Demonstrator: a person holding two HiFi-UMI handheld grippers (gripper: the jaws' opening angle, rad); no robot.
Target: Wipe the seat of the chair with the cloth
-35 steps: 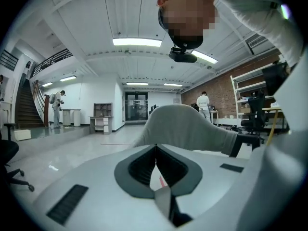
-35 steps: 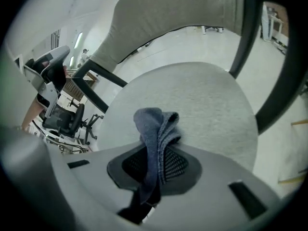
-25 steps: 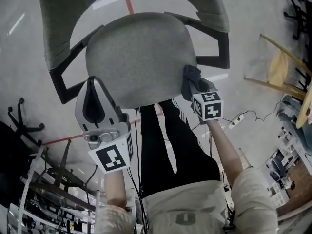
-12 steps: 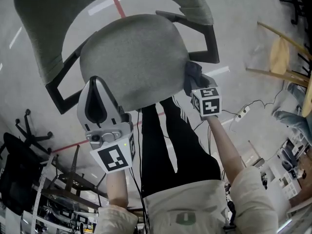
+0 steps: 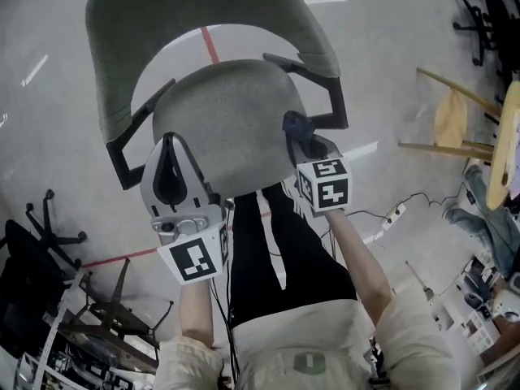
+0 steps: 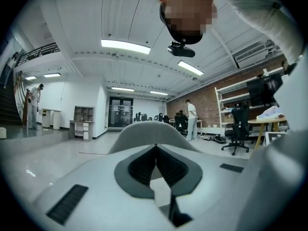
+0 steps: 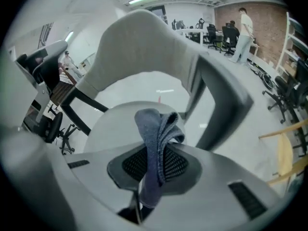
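Observation:
The grey chair seat lies below me, under its curved backrest and between black armrests. My right gripper is at the seat's right edge, shut on a blue-grey cloth. In the right gripper view the cloth sticks up folded between the jaws, with the seat just beyond it. My left gripper hovers over the seat's front left edge. Its jaws are shut with nothing in them, and the left gripper points out into the room.
A wooden stool stands to the right, and a black chair base to the left. A power strip with a cable lies on the floor near my right arm. My legs in black trousers are against the seat's front.
The head view has swung, so the chair sits a little differently in frame. The right gripper still holds the cloth at the seat's right edge. The left gripper stays by the front left edge.

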